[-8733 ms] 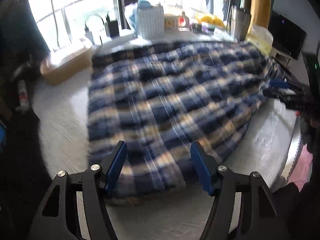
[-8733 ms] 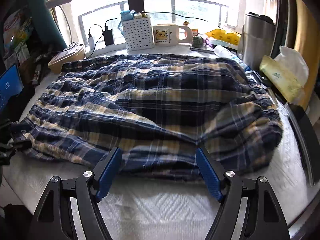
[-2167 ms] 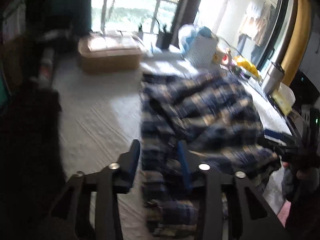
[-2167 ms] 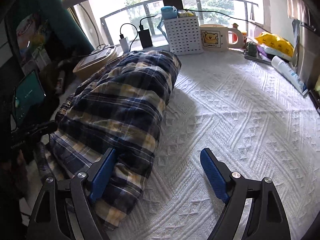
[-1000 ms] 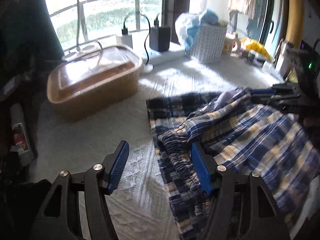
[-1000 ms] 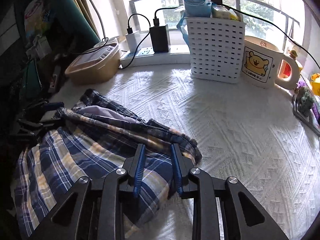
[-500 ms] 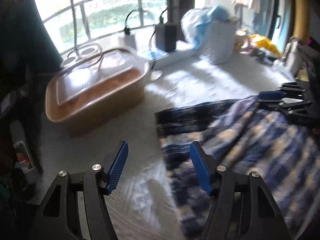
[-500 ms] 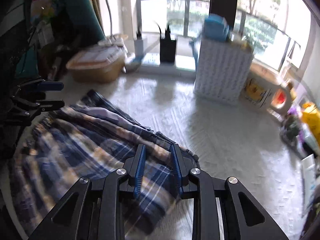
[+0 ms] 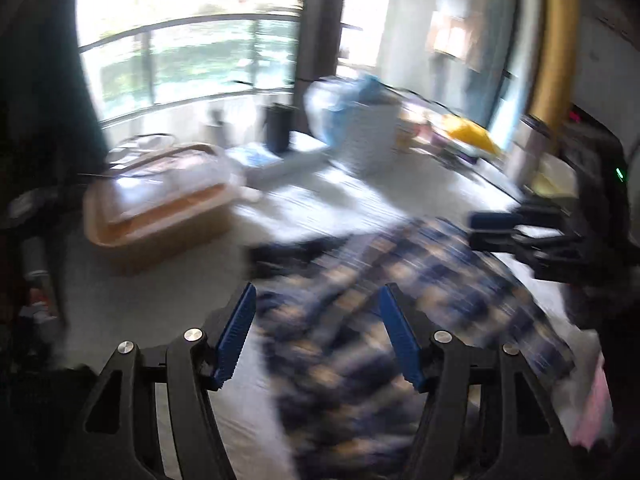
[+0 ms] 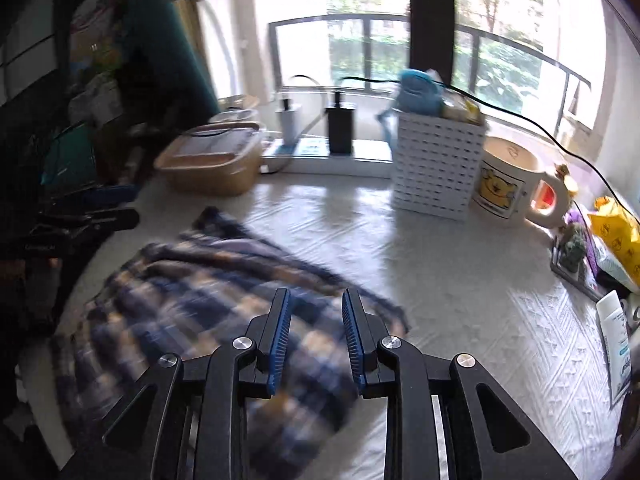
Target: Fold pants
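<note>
The blue and tan plaid pants (image 9: pixel 400 320) lie folded in a compact bundle on the white textured tablecloth (image 10: pixel 460 280); they also show in the right wrist view (image 10: pixel 192 304). My left gripper (image 9: pixel 316 336) is open and empty, raised above the near left edge of the pants. My right gripper (image 10: pixel 316 328) is above the pants' right edge, its jaws parted a little with nothing between them. Each gripper shows in the other's view, the right one (image 9: pixel 516 232) and the left one (image 10: pixel 92 208). Both views are motion blurred.
A tan lidded container (image 10: pixel 212 160) stands at the back left. A power strip with chargers (image 10: pixel 332 148), a white perforated basket (image 10: pixel 436 164) and a bear mug (image 10: pixel 512 184) line the window side. Snack packets and a tube (image 10: pixel 616 340) lie at the right.
My right gripper has let go of the pants, opened slightly and lifted. My left gripper has pulled back and up. The pants have settled flat on the table.
</note>
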Motion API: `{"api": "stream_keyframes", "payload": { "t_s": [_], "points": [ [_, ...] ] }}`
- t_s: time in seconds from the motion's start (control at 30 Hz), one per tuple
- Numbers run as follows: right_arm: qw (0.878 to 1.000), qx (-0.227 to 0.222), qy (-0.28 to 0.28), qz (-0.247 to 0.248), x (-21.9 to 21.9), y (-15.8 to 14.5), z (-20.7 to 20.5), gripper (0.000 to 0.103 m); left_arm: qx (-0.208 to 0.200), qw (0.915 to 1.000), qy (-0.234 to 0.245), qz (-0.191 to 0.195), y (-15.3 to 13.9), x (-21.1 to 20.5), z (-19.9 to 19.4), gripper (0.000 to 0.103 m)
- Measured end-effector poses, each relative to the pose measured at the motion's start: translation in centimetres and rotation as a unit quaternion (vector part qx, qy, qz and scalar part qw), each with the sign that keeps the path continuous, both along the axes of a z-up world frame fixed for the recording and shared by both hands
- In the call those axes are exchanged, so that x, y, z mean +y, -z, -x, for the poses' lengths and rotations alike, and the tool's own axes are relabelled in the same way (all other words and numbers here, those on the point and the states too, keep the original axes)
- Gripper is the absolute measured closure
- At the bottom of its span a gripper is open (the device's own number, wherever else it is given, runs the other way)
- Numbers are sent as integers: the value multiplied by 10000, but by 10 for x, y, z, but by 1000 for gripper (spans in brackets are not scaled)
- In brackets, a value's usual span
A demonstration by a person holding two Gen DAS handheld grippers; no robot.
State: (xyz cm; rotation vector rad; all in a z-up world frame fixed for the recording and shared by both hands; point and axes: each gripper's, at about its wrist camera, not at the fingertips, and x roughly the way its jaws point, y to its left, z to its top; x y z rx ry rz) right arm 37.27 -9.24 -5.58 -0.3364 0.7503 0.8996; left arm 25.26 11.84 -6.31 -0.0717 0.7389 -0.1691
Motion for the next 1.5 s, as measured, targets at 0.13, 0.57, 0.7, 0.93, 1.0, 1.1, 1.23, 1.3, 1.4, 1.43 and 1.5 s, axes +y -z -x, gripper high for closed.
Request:
{"api": "stream_keyframes", "payload": {
  "t_s": [0.13, 0.57, 0.7, 0.93, 1.0, 1.1, 1.23, 1.3, 1.4, 1.43, 1.5],
  "points": [
    [9996, 97, -163, 204, 9, 15, 23, 76, 487, 9973, 30, -546, 29, -22, -5, 38],
    [9984, 345, 115, 443, -27, 46, 48, 74, 724, 9947, -87, -727, 44, -15, 16, 35],
    [9979, 294, 190, 553, -46, 47, 66, 74, 705, 9938, -228, -826, 39, -8, 30, 35],
    [9984, 99, 310, 463, -74, 25, 90, 73, 193, 9964, 55, -821, 9, -25, 61, 35],
    [9993, -3, 211, 309, -69, 15, 94, 73, 111, 9968, 278, -748, 6, -35, 63, 35],
    [9998, 14, -43, 208, -53, 13, 99, 73, 307, 9944, 330, -953, 19, -46, 56, 35],
    [9981, 196, -278, 507, -39, 37, 109, 73, 780, 9917, 173, -1009, 46, -36, 50, 35],
    [9971, 335, -277, 620, -43, 49, 113, 73, 863, 9927, 167, -822, 49, -28, 55, 35],
    [9975, 437, -274, 476, -64, 49, 119, 73, 879, 9932, 143, -756, 43, -18, 65, 35],
    [9974, 469, -223, 493, -70, 46, 120, 73, 862, 9936, 134, -724, 40, -15, 66, 35],
    [9972, 482, -142, 548, -77, 38, 118, 73, 765, 9944, 100, -725, 29, -10, 65, 35]
  ]
}}
